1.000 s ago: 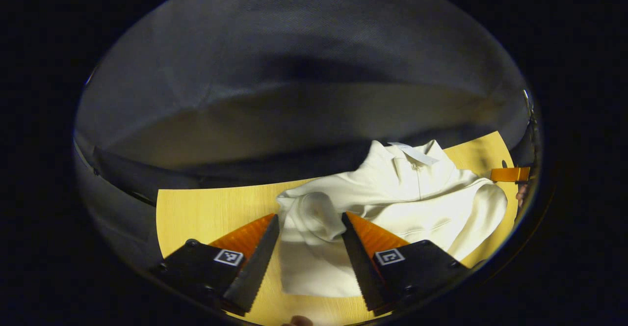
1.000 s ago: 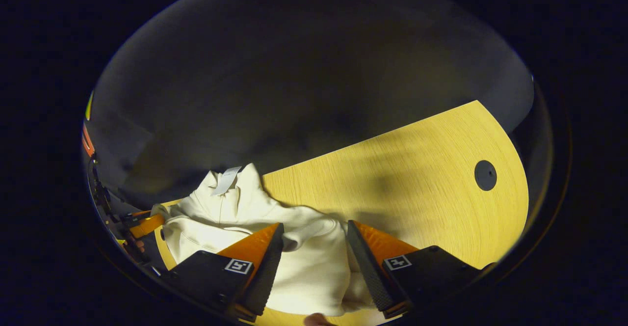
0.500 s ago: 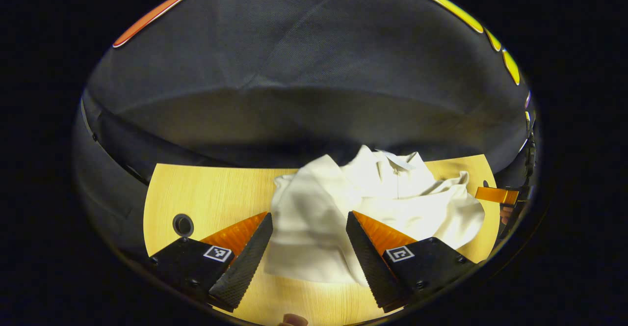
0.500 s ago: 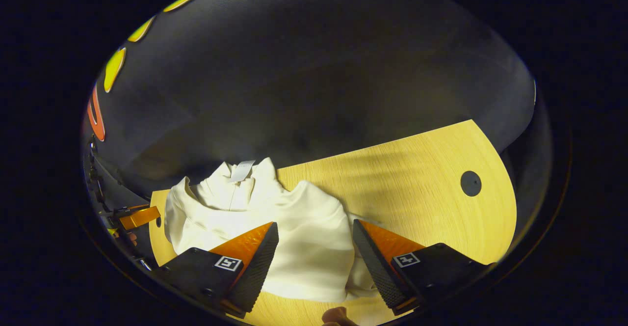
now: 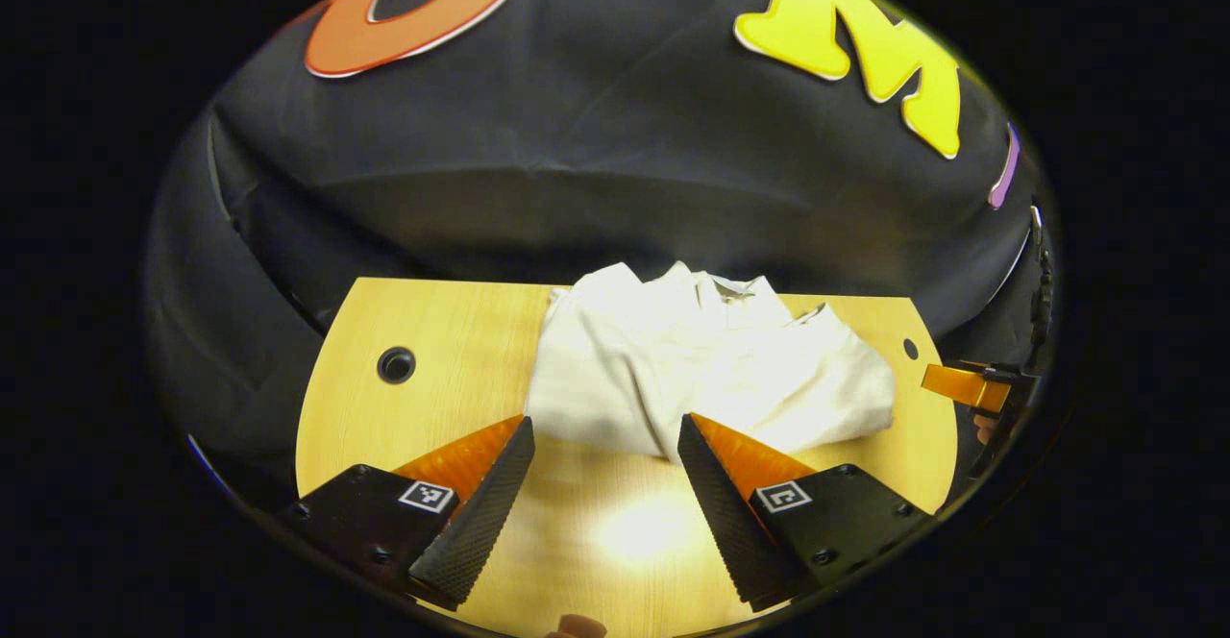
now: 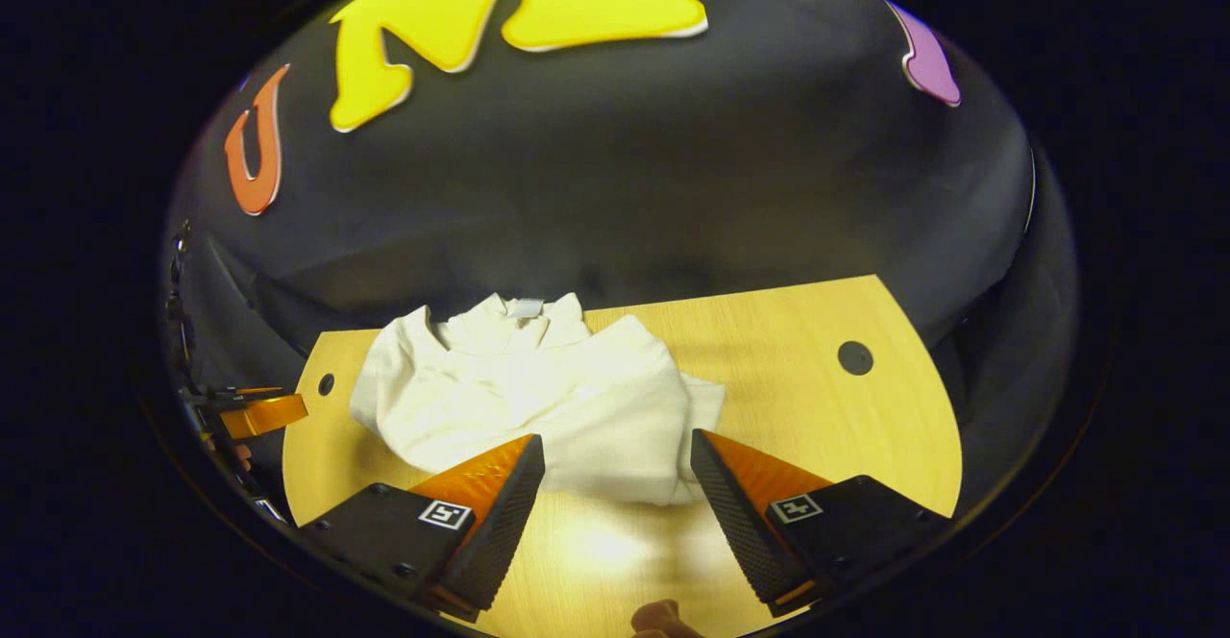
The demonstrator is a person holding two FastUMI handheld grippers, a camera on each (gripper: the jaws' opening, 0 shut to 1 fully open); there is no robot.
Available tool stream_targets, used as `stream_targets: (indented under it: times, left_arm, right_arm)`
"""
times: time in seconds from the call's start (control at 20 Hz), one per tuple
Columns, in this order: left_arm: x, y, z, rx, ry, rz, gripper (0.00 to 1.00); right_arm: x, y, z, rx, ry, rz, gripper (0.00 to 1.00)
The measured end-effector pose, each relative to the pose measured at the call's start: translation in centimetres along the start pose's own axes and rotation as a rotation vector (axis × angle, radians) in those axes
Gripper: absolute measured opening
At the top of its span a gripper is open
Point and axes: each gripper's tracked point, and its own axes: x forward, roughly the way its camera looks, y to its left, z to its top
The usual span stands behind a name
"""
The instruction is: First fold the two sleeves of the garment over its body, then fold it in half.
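Observation:
The white garment (image 5: 701, 369) lies folded into a compact bundle at the far side of the wooden table (image 5: 452, 369), collar toward the wall. In the right gripper view the same garment (image 6: 538, 398) shows its collar tag at the far edge. My left gripper (image 5: 601, 436) hangs open above bare table just in front of the garment's near fold, holding nothing. My right gripper (image 6: 615, 451) is open too, its fingers either side of the near edge of the cloth without pressing on it. The right gripper (image 5: 966, 385) appears at the right rim of the left gripper view, and the left gripper (image 6: 255, 414) at the left rim of the right gripper view.
The table has round cable holes (image 5: 396, 365) (image 6: 854, 357) on both sides of the garment. The black booth wall (image 5: 615, 167) stands close behind the table's far edge. Bare wood lies near me in front of the garment (image 6: 615, 542).
Both grippers have pulled back and risen from the garment, which has settled flatter into a folded bundle. The cloth that lay between the fingers is now ahead of them.

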Motion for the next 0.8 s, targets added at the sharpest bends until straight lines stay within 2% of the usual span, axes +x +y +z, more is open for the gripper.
stream_targets:
  times: [0.1, 0.15, 0.25, 0.3, 0.45, 0.5, 0.65, 0.75, 0.8]
  left_arm:
    - [-2.6, 0.7, -1.4, -0.016, -0.025, 0.016, 0.98]
    - [-4.1, 1.0, -1.8, -0.024, -0.047, 0.022, 0.98]
    - [-7.0, 1.6, -2.6, -0.042, -0.085, 0.03, 0.98]
    - [-8.6, 1.8, -3.3, -0.052, -0.103, 0.035, 0.98]
    - [-12.8, 2.4, -4.8, -0.08, -0.159, 0.065, 0.98]
    - [-13.8, 2.5, -5.0, -0.081, -0.187, 0.078, 0.98]
    - [-17.9, 2.2, -6.6, -0.069, -0.266, 0.122, 0.97]
    - [-19.7, 0.9, -8.7, -0.082, -0.289, 0.113, 0.98]
    - [-20.4, 0.8, -9.8, -0.088, -0.294, 0.116, 0.98]
  right_arm:
    - [-3.3, 0.5, -0.1, -0.009, -0.042, 0.012, 0.96]
    - [-5.1, 0.7, -0.2, -0.014, -0.06, 0.016, 0.92]
    - [-8.4, 0.4, -0.1, -0.041, -0.107, 0.0, 0.96]
    - [-10.1, 0.5, -0.1, -0.054, -0.129, 0.004, 0.92]
    - [-14.7, 0.5, -0.9, -0.094, -0.176, 0.007, 0.96]
    - [-16.1, 0.8, -1.3, -0.102, -0.189, 0.011, 0.93]
    - [-20.5, 1.2, -2.7, -0.143, -0.249, 0.029, 0.96]
    - [-23.3, 1.6, -4.2, -0.147, -0.287, 0.046, 0.96]
    - [-24.4, 1.6, -5.2, -0.141, -0.296, 0.046, 0.92]
